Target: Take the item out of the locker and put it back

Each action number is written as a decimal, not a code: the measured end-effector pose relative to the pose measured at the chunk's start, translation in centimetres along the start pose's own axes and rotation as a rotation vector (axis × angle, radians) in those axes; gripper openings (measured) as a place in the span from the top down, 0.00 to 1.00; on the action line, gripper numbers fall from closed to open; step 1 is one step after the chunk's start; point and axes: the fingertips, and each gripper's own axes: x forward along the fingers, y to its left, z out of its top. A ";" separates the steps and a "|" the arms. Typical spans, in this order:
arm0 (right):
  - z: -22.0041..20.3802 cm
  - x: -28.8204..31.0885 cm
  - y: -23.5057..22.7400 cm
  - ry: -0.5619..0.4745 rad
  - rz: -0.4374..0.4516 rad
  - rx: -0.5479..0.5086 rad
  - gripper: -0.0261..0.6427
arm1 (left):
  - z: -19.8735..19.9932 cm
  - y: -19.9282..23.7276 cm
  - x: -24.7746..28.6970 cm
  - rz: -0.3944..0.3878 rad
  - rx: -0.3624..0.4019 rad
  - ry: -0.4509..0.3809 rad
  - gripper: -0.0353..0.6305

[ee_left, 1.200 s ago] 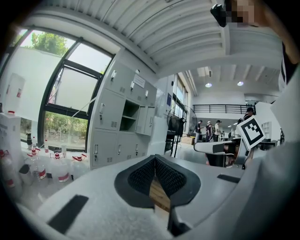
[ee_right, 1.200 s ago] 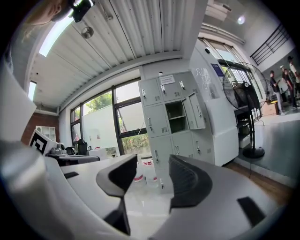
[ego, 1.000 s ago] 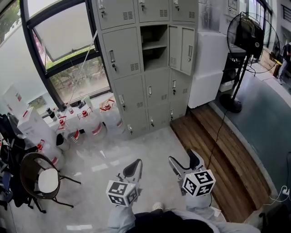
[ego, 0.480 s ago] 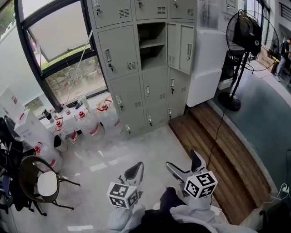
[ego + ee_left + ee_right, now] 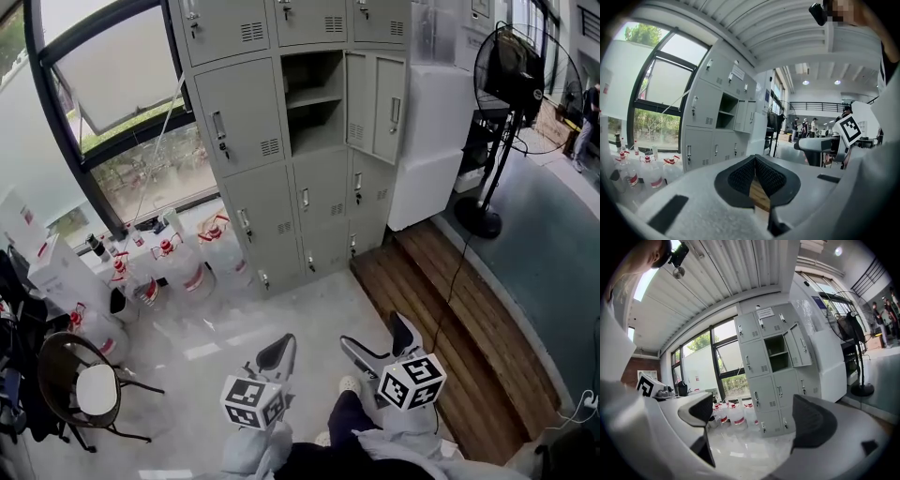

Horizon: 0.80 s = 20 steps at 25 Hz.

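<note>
Room and surface: you are standing on a pale, glossy stone-look floor, with a strip of brown wooden planks running along its right edge and a teal floor lying beyond that. The tall grey metal locker bank is standing against the far wall. Its one open compartment is sitting in the middle column, with its door swinging out to the right. The interior is showing one shelf, and it is too dark and small to make out any item there. A big black-framed window is filling the wall to the left, clear plastic jugs with red caps are clustering beneath it, and a black pedestal fan is standing at the right. Pose: you are holding both tools low and side by side, pointing roughly level towards the lockers, well apart from them. The left gripper is keeping its jaws closed tip to tip. The right gripper has just been opening; its jaws are gaping wide with nothing between them.
</note>
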 end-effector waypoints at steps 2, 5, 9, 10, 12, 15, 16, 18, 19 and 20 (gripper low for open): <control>0.6 1.5 -1.1 0.004 -0.003 -0.006 0.18 | 0.6 0.6 1.7 0.000 0.000 -0.002 0.93; 1.9 3.9 -3.1 0.012 -0.011 -0.017 0.20 | 1.8 1.7 4.4 0.001 0.003 -0.006 0.93; 3.5 7.4 -5.4 0.016 0.003 -0.036 0.22 | 3.4 3.6 7.9 0.021 0.000 -0.020 0.93; 3.8 8.1 -5.9 0.017 0.006 -0.041 0.22 | 3.7 4.0 8.8 0.025 -0.001 -0.023 0.93; 4.3 9.7 -7.1 0.024 0.009 -0.050 0.22 | 4.2 4.8 10.5 0.031 -0.002 -0.027 0.93; 5.1 11.8 -8.8 0.038 0.017 -0.063 0.22 | 5.1 5.7 12.9 0.041 -0.009 -0.036 0.93; 5.4 12.4 -9.3 0.037 0.023 -0.065 0.22 | 5.3 6.0 13.7 0.044 -0.010 -0.037 0.93; 6.0 13.4 -10.3 0.031 0.037 -0.061 0.22 | 5.7 6.3 15.1 0.048 -0.008 -0.038 0.93; 6.2 13.9 -10.8 0.028 0.044 -0.056 0.22 | 5.8 6.4 15.8 0.050 -0.008 -0.038 0.93; 6.4 14.3 -11.2 0.026 0.049 -0.052 0.22 | 6.0 6.5 16.4 0.052 -0.007 -0.038 0.93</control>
